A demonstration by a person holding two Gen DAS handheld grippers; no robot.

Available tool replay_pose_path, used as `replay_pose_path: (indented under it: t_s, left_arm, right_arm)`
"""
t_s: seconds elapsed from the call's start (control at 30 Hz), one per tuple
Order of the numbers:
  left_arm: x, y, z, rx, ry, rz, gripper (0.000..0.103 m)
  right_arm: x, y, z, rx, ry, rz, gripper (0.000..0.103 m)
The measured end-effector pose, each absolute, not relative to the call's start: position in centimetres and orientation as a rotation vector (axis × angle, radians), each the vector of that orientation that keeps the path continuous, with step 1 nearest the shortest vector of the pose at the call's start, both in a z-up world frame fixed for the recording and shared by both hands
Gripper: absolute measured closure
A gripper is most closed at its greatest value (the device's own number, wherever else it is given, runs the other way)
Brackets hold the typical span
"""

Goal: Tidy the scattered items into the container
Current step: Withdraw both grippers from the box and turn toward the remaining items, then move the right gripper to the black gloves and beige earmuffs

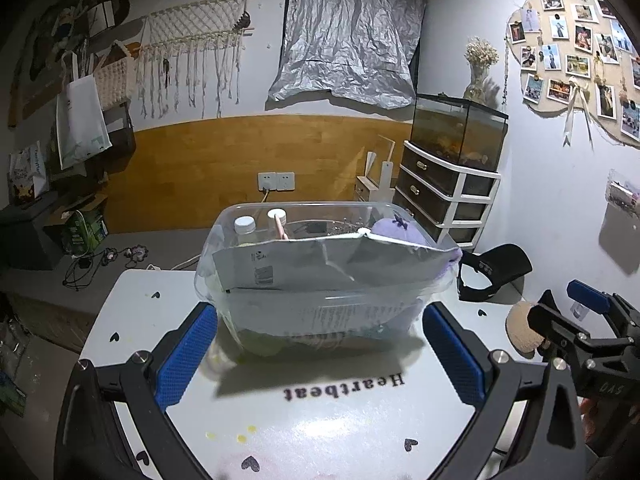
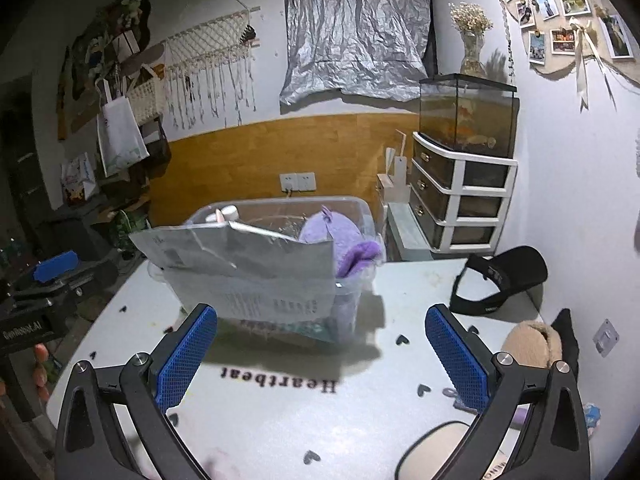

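A clear plastic container [image 1: 320, 308] stands on the white table [image 1: 340, 420]. It holds a silver mailer bag [image 1: 304, 268], a purple plush [image 1: 396, 228] and two white-capped bottles [image 1: 245, 225]. It also shows in the right wrist view [image 2: 352, 208]. My left gripper [image 1: 320, 356] is open and empty, just in front of the container. My right gripper [image 2: 322, 356] is open and empty, right of the container. A black visor cap [image 2: 500, 276], a tan plush slipper [image 2: 532, 344] and a black cloth [image 2: 566, 332] lie on the table at right.
A white drawer unit [image 2: 460, 200] with a fish tank [image 2: 466, 112] stands behind the table at right. The floor at left holds boxes and cables [image 1: 80, 268]. The right gripper shows at the right edge of the left wrist view [image 1: 580, 320]. A small purple item [image 2: 520, 416] lies by my right finger.
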State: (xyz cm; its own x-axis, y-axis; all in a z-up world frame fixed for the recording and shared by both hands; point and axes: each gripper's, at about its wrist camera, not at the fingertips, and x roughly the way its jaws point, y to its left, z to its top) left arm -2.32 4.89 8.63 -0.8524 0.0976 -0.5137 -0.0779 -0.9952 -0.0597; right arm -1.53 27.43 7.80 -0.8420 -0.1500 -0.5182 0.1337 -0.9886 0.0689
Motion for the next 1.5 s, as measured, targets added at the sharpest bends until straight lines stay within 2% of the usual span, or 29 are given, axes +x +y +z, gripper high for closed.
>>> replay_pose_path:
  t_s: [0.53,1.17,1.5]
  left_arm:
    - [-2.3,9.0,3.2,-0.968,0.045,2.772,0.000]
    - [-2.8,20.8,-2.7,-1.081,0.245,2.374,0.000]
    - [-4.2,25.6,-4.9,-1.108,0.292,2.247,0.000]
  right_arm:
    - [1.8,31.0,1.5,1.125,-0.020,-2.935,0.000]
    - [7.5,38.2,-5.1,1.500,-0.279,-2.964,0.000]
    - [7.8,43.3,-6.0,1.577,-0.367,-3.065,0.000]
